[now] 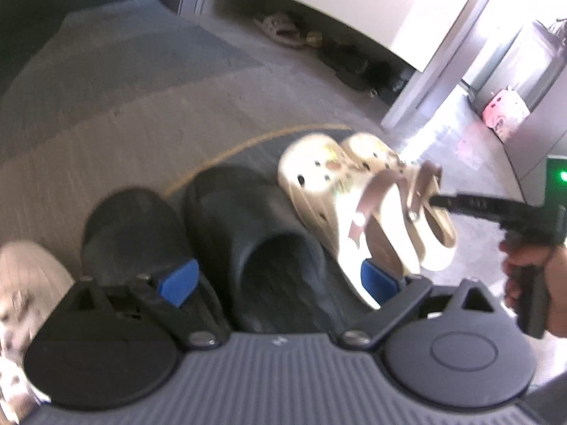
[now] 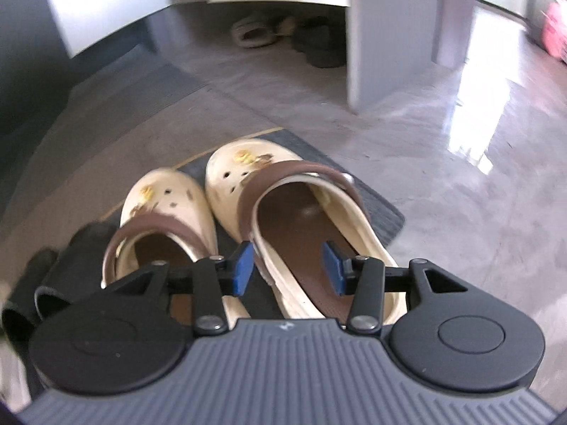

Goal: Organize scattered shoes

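Observation:
Two cream clogs with brown straps stand side by side on a dark mat point(image 2: 372, 198): the left clog point(image 2: 166, 198) and the right clog point(image 2: 301, 212). My right gripper point(image 2: 287, 268) hovers at the right clog's heel, open. Its left pad point(image 2: 242, 269) is outside the inner wall and its right pad point(image 2: 333, 267) is over the insole, neither pressing. In the left wrist view my left gripper point(image 1: 278, 281) stands wide open above the heel of a black slipper point(image 1: 255, 241), touching nothing. A second black slipper point(image 1: 131, 233) lies to its left and the cream clogs point(image 1: 319, 184) to its right.
A beige shoe point(image 1: 24, 283) lies at the far left. More shoes point(image 1: 280, 28) and dark shoes point(image 1: 358, 67) sit under a white cabinet point(image 1: 372, 7). A pink bag point(image 1: 503, 113) stands at the back right. A hand point(image 1: 524, 265) grips the right tool's handle.

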A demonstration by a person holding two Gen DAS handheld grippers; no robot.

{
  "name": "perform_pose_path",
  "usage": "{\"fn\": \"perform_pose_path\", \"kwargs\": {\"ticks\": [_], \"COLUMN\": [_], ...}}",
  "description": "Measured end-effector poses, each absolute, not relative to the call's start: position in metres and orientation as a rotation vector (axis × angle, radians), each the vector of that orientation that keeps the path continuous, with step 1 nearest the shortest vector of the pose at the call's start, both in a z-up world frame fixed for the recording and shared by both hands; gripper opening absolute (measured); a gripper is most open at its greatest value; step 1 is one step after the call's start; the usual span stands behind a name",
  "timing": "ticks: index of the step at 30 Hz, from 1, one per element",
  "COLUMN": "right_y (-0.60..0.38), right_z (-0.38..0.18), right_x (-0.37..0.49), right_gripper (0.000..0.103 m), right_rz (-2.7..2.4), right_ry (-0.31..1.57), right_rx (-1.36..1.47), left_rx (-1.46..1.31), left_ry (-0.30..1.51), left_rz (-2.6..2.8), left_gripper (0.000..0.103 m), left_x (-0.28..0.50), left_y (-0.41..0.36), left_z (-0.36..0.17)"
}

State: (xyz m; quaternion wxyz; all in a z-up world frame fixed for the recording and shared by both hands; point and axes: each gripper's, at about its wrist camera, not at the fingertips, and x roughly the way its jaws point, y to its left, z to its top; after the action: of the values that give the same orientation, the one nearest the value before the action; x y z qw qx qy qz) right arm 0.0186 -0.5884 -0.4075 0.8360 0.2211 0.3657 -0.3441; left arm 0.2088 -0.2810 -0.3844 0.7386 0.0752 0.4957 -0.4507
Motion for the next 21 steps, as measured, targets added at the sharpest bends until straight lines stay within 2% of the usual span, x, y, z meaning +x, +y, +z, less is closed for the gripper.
{"fn": "perform_pose_path", "kwargs": {"ticks": [13,17,21], "right_y": [-0.583,-0.576,-0.567], "right_z": [-0.389,-0.374,-0.357], "right_x": [0.008,0.017,0.034], "right_gripper": [0.047,0.047,0.047], "right_rz": [-0.674,-0.613,-0.501], "right_ry": [0.732,0.703,0.730], "right_rx": [0.322,0.342,0.274], "left_rx": [0.100,0.182,0.234], "left_ry": [0.995,0.899,0.895], "left_rz": [-0.885,-0.914,-0.871], "left_gripper": [0.099,0.099,0.098], "left_x": [0.220,0.225,0.242], "left_y": [-0.266,-0.264,-0.267], "left_z": [-0.366,-0.360,-0.354]}}
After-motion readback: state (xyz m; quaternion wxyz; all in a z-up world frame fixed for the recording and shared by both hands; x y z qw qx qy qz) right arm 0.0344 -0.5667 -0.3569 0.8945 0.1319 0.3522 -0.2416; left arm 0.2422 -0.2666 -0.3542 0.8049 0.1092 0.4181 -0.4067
